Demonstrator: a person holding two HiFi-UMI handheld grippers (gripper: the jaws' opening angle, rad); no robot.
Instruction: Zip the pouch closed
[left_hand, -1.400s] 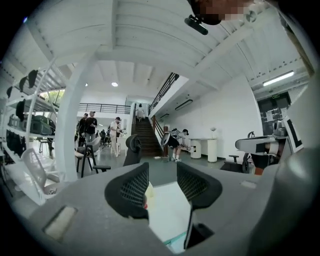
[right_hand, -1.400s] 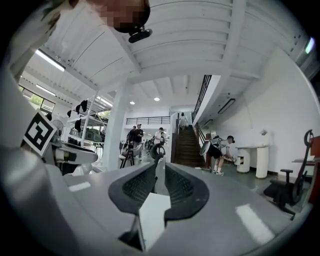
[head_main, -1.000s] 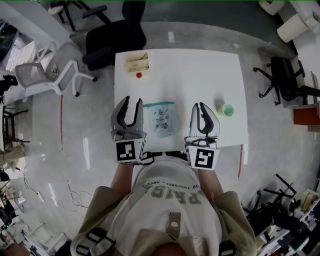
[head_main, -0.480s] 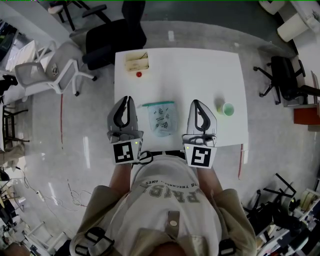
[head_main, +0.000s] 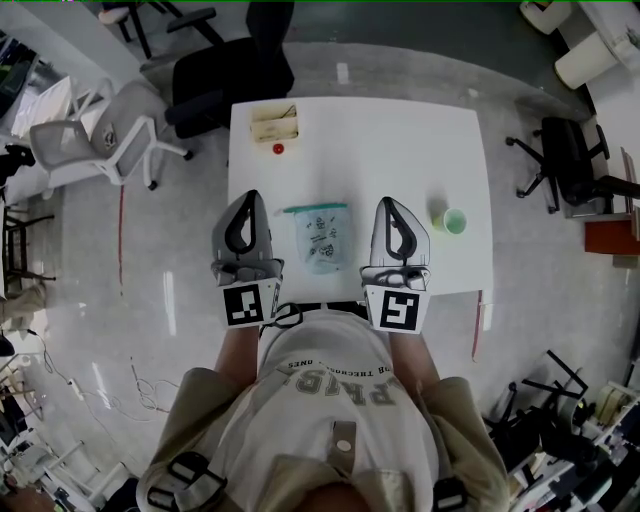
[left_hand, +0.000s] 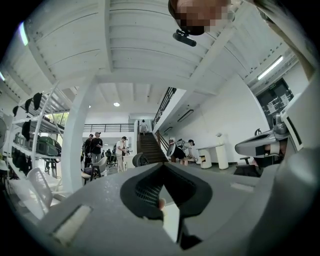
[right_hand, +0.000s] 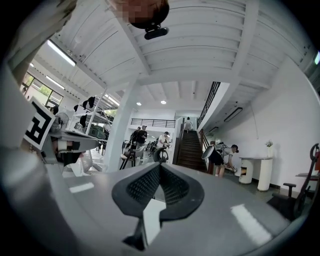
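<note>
Jaws have just closed together, empty, on left gripper (head_main: 250, 197) and right gripper (head_main: 389, 201), flanking the translucent teal plastic pouch (head_main: 322, 238) by the white table's (head_main: 400, 140) front edge. Zip state is unreadable; zipping well wants one end pinned.

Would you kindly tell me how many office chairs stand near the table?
3: a black chair at the table's far-left corner, a white chair further left, a second black chair to the right. Others may be cropped.
</note>
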